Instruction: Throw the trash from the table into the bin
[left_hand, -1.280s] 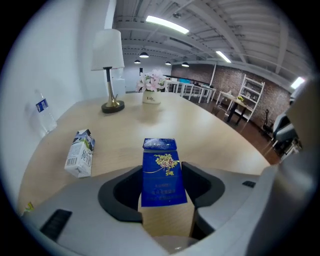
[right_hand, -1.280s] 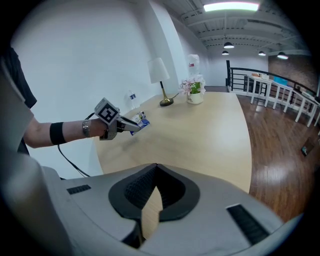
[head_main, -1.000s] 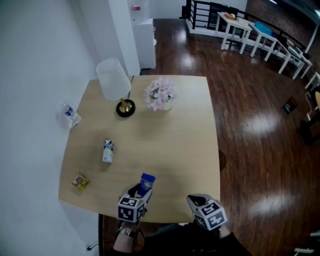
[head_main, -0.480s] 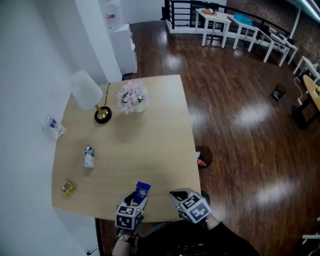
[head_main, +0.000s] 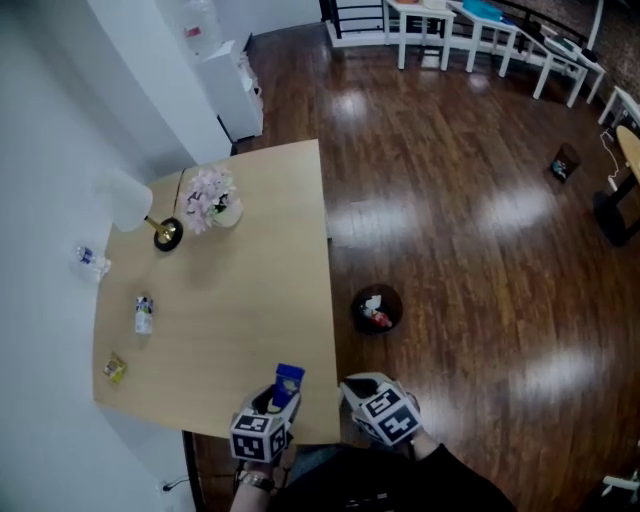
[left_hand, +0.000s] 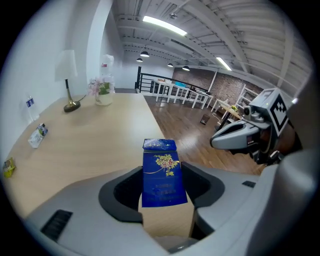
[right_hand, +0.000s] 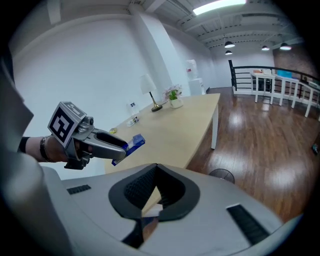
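My left gripper (head_main: 272, 405) is shut on a blue box (head_main: 289, 380) over the table's near right corner. In the left gripper view the box (left_hand: 160, 155) stands upright between the jaws, its top sticking out past them. My right gripper (head_main: 355, 390) hovers just right of it, off the table edge, jaws shut with nothing between them (right_hand: 156, 167). The round bin (head_main: 377, 309) stands on the wood floor right of the table and holds some trash. A small carton (head_main: 144, 313), a yellow wrapper (head_main: 114, 368) and a plastic bottle (head_main: 88, 262) lie at the table's left side.
The light wood table (head_main: 260, 300) also carries a white lamp (head_main: 125, 200) and a pot of pink flowers (head_main: 208, 200) at its far end. White walls run along its left. White tables (head_main: 470, 30) stand far back on the dark floor.
Both grippers have travelled right along the table's near edge to its corner, the blue box still held in the left one. The bin has come into sight beside the table.
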